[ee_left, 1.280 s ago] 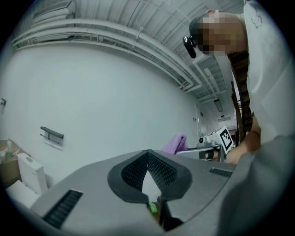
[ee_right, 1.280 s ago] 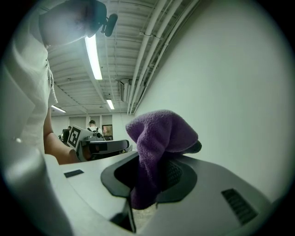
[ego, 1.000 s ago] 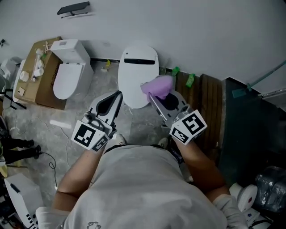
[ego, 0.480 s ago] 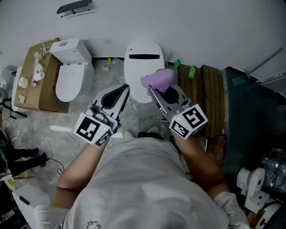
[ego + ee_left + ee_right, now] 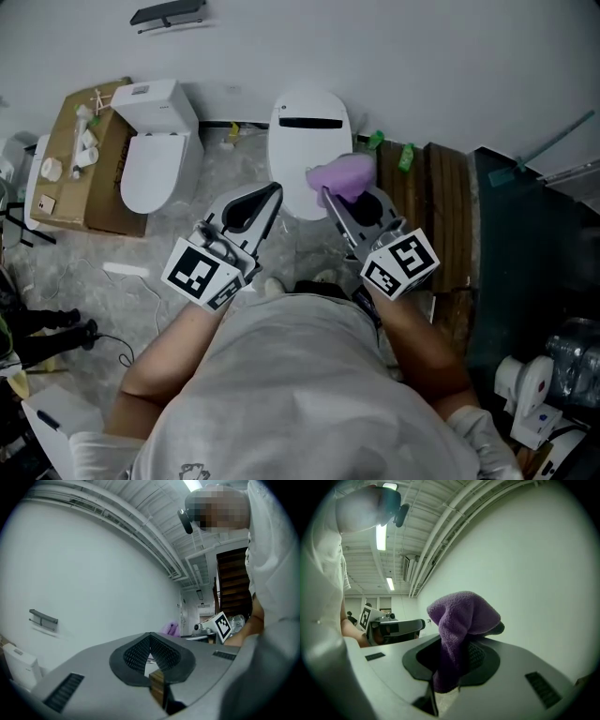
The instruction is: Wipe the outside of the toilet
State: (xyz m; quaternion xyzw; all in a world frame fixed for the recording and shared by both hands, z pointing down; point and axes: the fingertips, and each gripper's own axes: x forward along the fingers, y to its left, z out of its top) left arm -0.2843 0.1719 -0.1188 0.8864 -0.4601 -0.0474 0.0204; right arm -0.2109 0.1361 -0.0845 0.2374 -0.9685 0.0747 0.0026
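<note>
Grey mottled floor, white wall behind; two toilets stand against it. The toilet (image 5: 310, 150) at centre, lid down, is likely the one to wipe, since both claws hang over its near end. A second toilet (image 5: 150, 155) sits off to the left beside a cardboard box (image 5: 94, 178), and wooden planks (image 5: 441, 206) lie to the right.

Progress: looks like the very start. The purple cloth (image 5: 343, 174) is in hand, but no view shows it pressed on the porcelain. From the head view it overlaps the lid's right edge; whether it touches cannot be told. The right gripper view shows only wall and ceiling behind the cloth (image 5: 461, 616), so it probably hangs off the surface. No wiped patch is visible. Lid, bowl sides and base all appear left to do.

Pose: both forearms reach forward from the person's chest, marker cubes nearest the body, claws angled inward toward each other. The right claw (image 5: 330, 195) is clamped on the cloth, which bunches up above the tips (image 5: 459, 656). The left claw (image 5: 270, 194) is closed tip to tip with nothing in it (image 5: 150, 637), sitting just beside the lid's near left edge.
</note>
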